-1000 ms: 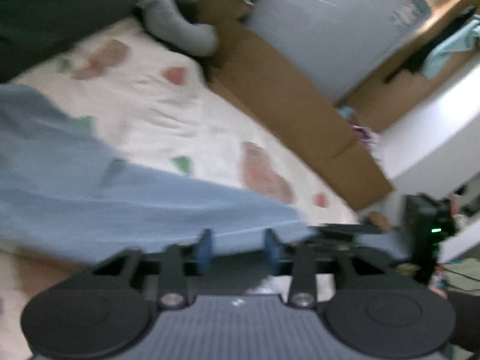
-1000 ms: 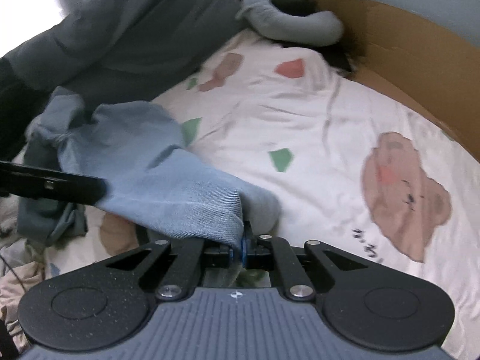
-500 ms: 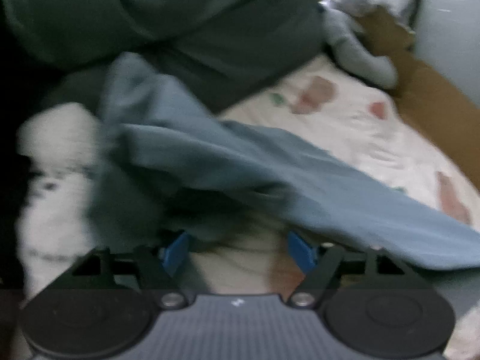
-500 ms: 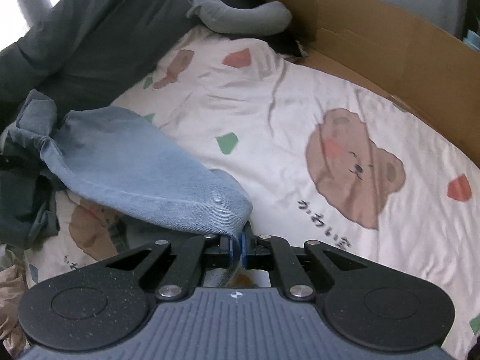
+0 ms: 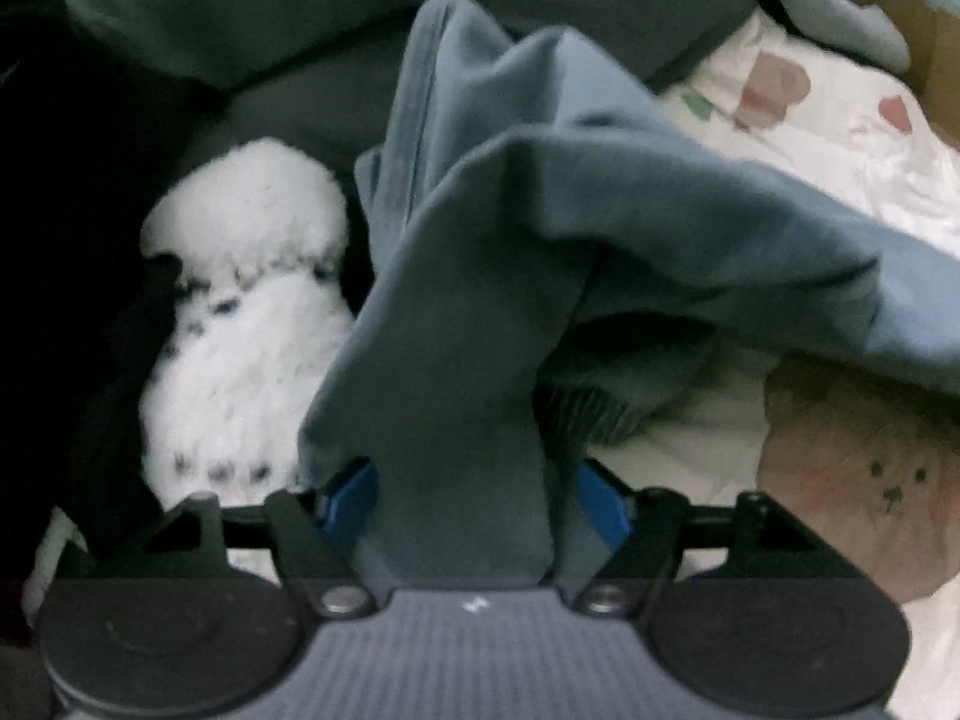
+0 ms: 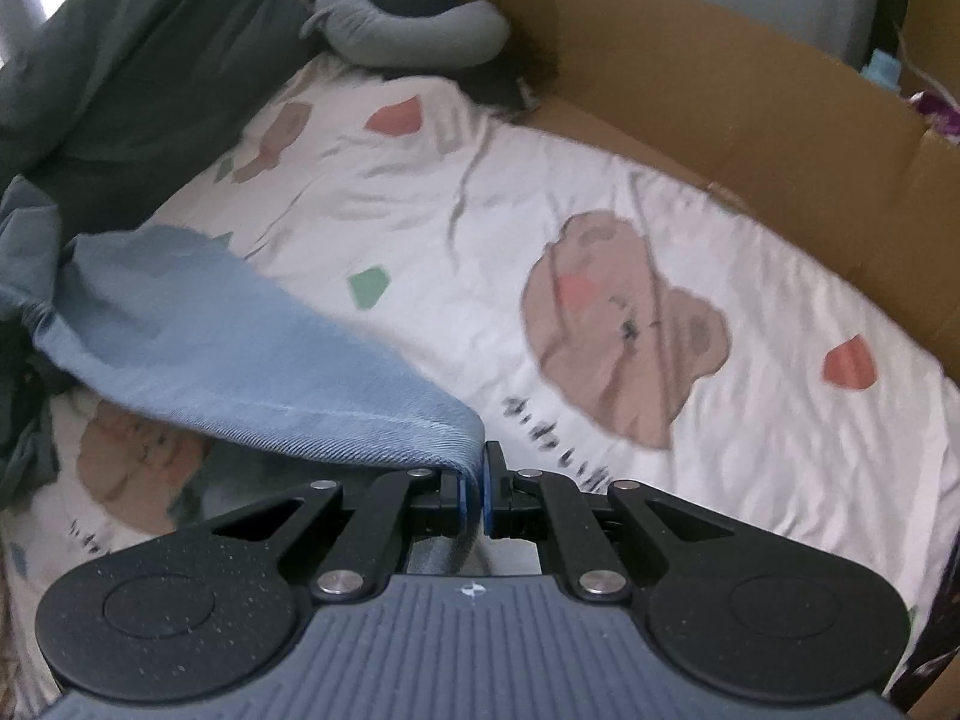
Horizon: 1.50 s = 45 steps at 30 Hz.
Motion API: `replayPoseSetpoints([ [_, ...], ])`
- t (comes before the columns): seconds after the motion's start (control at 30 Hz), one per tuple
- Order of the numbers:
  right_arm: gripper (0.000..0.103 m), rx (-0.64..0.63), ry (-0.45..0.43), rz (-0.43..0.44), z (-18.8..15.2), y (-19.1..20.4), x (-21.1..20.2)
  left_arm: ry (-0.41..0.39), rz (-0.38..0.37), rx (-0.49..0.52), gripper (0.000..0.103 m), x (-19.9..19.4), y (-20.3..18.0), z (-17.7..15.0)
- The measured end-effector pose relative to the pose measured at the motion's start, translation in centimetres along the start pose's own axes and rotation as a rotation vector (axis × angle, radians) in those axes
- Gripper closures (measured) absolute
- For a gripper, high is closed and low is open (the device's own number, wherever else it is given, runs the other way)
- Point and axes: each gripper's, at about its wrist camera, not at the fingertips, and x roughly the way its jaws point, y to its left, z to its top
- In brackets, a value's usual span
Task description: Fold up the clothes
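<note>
A blue denim garment (image 6: 228,360) hangs stretched above the bear-print bed sheet (image 6: 690,228), its long axis running from the right gripper (image 6: 473,495), jaws clamped on a hemmed corner, leftward to the left gripper (image 5: 474,501), whose jaws stand apart with bunched cloth between them; beside it lies a white plush toy (image 5: 240,312).

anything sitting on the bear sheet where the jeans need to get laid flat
Nothing visible does. The right gripper holds the jeans hem, and the bear sheet beyond it lies bare up to the gray pillow.
</note>
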Motion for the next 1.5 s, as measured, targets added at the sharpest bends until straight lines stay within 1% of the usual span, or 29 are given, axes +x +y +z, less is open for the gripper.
replayPoseSetpoints([
  [0.07, 0.101, -0.01, -0.024, -0.02, 1.1, -0.4, -0.2, -0.002, 0.01, 0.01, 0.027, -0.1, 0.1, -0.4],
  [0.2, 0.101, -0.036, -0.076, -0.051, 3.8, -0.8, -0.7, -0.04, 0.022, 0.016, 0.027, -0.9, 0.3, -0.6],
  [0.33, 0.101, -0.091, -0.14, -0.068, 8.1, -0.6, -1.4, -0.074, 0.036, -0.02, 0.027, -1.7, 1.2, -0.6],
  [0.4, 0.101, -0.119, -0.169, -0.072, 10.3, -0.2, -1.8, -0.086, 0.054, -0.039, 0.023, -2.2, 1.7, -0.7],
  [0.47, 0.101, -0.149, -0.198, -0.074, 12.4, 0.2, -2.2, -0.07, 0.072, -0.038, 0.021, -2.0, 1.9, -0.9],
  [0.6, 0.101, -0.208, -0.239, -0.079, 15.9, 1.3, -2.7, -0.011, 0.072, -0.069, 0.022, -0.8, 2.7, -1.6],
  [0.67, 0.101, -0.243, -0.256, -0.085, 17.6, 2.0, -2.8, -0.004, 0.059, -0.078, 0.022, -0.6, 2.7, -1.9],
  [0.8, 0.101, -0.279, -0.275, -0.102, 20.5, 2.8, -2.4, 0.017, 0.004, -0.066, 0.022, -0.1, 2.2, -2.4],
  [0.9, 0.101, -0.293, -0.279, -0.115, 22.4, 3.1, -1.7, 0.029, -0.042, -0.078, 0.024, 0.1, 2.1, -2.8],
  [0.97, 0.101, -0.301, -0.282, -0.13, 23.6, 3.2, -1.2, 0.039, -0.078, -0.104, 0.031, 0.4, 2.3, -3.0],
  [1.03, 0.101, -0.308, -0.279, -0.152, 24.8, 3.3, -0.6, 0.054, -0.116, -0.134, 0.035, 0.8, 2.5, -3.3],
  [1.07, 0.101, -0.313, -0.277, -0.163, 25.5, 3.4, -0.2, 0.061, -0.136, -0.149, 0.041, 1.0, 2.6, -3.4],
  [1.1, 0.101, -0.318, -0.276, -0.172, 26.0, 3.4, 0.0, 0.064, -0.148, -0.147, 0.044, 1.1, 2.4, -3.5],
  [1.17, 0.101, -0.339, -0.277, -0.191, 27.4, 3.7, 0.4, 0.068, -0.173, -0.14, 0.059, 1.2, 2.0, -3.5],
  [1.2, 0.101, -0.343, -0.283, -0.198, 28.1, 3.6, 0.5, 0.071, -0.185, -0.137, 0.062, 1.2, 1.8, -3.5],
  [1.27, 0.101, -0.349, -0.295, -0.211, 29.6, 3.5, 0.7, 0.075, -0.21, -0.13, 0.081, 1.3, 1.5, -3.6],
  [1.3, 0.101, -0.35, -0.296, -0.214, 30.2, 3.5, 0.7, 0.077, -0.222, -0.126, 0.086, 1.3, 1.3, -3.6],
  [1.33, 0.101, -0.356, -0.301, -0.222, 30.6, 3.4, 0.8, 0.08, -0.234, -0.122, 0.093, 1.3, 1.1, -3.6],
  [1.4, 0.101, -0.367, -0.303, -0.238, 30.8, 3.2, 1.0, 0.084, -0.259, -0.115, 0.097, 1.4, 0.7, -3.7],
  [1.5, 0.1, -0.351, -0.271, -0.253, 30.1, 2.3, 2.6, 0.091, -0.296, -0.105, 0.099, 1.5, 0.2, -3.8],
])
